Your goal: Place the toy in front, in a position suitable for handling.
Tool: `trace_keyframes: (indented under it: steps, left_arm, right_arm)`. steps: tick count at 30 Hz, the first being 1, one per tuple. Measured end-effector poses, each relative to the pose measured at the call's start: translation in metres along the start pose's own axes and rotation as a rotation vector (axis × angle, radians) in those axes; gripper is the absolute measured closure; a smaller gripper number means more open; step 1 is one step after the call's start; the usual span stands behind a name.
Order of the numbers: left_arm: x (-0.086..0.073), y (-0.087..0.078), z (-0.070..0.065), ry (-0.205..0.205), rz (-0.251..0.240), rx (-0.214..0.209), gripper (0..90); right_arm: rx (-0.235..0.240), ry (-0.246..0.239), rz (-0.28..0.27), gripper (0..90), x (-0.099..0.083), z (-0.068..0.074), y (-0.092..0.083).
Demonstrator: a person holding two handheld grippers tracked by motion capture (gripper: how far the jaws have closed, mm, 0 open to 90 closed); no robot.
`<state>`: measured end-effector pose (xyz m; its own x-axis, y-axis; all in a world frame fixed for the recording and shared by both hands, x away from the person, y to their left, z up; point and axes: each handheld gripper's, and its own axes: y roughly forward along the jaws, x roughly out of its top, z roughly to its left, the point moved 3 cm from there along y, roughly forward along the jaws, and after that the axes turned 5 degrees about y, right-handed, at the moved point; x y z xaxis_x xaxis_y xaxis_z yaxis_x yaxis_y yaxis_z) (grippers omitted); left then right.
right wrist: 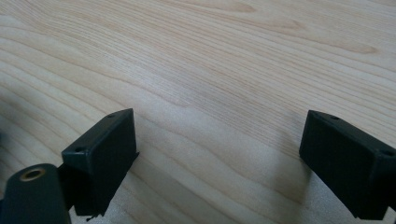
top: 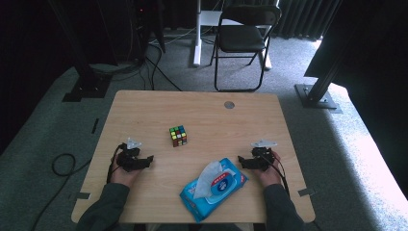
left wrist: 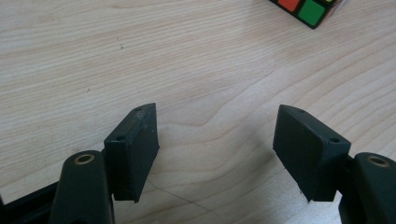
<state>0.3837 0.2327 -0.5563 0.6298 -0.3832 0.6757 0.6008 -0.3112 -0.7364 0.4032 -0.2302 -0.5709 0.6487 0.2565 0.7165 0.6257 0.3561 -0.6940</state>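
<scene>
Currently: blue rectangular plastic wet-wipe pack (top: 214, 188) near table front edge, between grippers. Left gripper (top: 150, 159) released, jaws apart, nothing between. Right gripper (top: 240, 160) likewise released. Multicoloured plastic puzzle cube (top: 178, 135) farther back, mid light wooden table (top: 202, 110).

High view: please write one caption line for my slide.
Two open grippers, left and right, rest beside a colour cube and wipes pack.

The puzzle cube (top: 178, 135) rests flat on the wooden table, near its middle — small, black-framed, its coloured stickers scrambled. A red and a green tile show on the corner in the left gripper view (left wrist: 306, 8). Nothing touches it — it stands alone, upright, one edge turned toward the person.
</scene>
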Motion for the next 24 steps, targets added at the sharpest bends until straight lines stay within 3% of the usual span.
trace_keyframes:
  steps: [12,24]
  left_arm:
    - [0.014,-0.005,-0.006,0.032,-0.017,-0.012,29.4]
    - [0.040,-0.015,-0.007,0.062,-0.069,-0.006,24.3]
  right_arm:
    - [0.001,0.000,0.000,10.7,0.000,0.000,0.000]
    - [0.000,-0.002,0.000,10.7,0.000,0.000,0.000]
